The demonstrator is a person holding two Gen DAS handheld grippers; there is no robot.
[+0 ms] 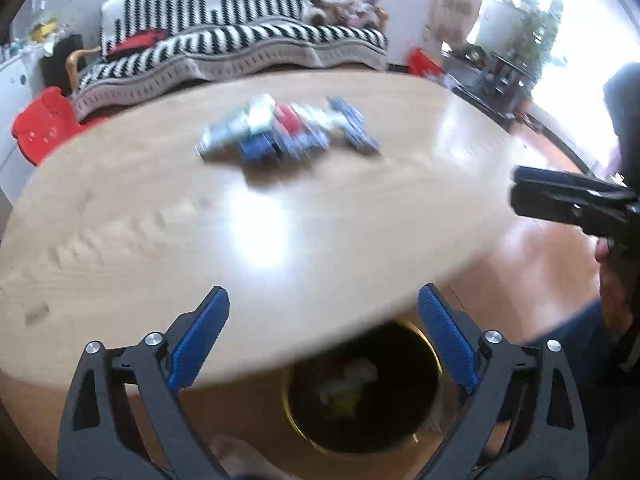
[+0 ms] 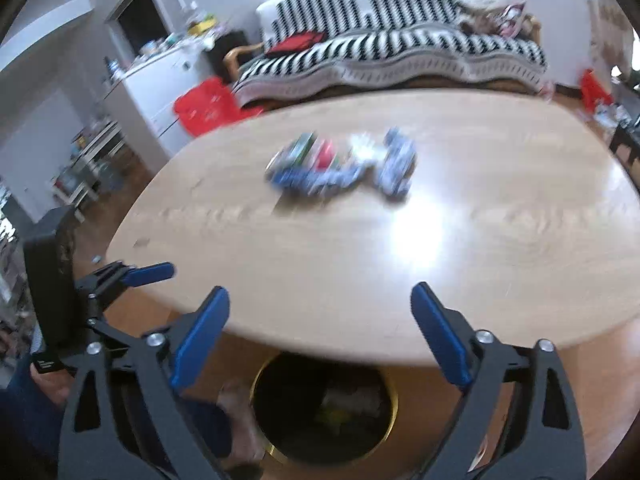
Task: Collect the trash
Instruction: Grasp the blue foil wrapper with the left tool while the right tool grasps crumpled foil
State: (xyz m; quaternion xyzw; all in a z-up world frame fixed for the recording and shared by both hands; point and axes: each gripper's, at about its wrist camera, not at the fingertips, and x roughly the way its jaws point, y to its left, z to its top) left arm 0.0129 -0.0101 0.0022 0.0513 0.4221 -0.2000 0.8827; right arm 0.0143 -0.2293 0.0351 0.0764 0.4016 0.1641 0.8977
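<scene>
A blurred pile of trash [image 1: 288, 130], blue, white and red wrappers and packets, lies in the middle of the oval wooden table [image 1: 160, 216]; it also shows in the right wrist view [image 2: 344, 168]. A round bin with a gold rim [image 1: 360, 392] stands on the floor under the table's near edge, with some scraps inside; it also shows in the right wrist view [image 2: 324, 404]. My left gripper [image 1: 324, 304] is open and empty above the near edge. My right gripper [image 2: 320, 304] is open and empty there too. Each gripper shows at the side of the other's view.
A sofa with a black-and-white striped throw [image 1: 240, 40] stands beyond the table. A red plastic stool [image 2: 204, 106] and a white cabinet [image 2: 160, 80] are at the left. Wooden floor surrounds the table.
</scene>
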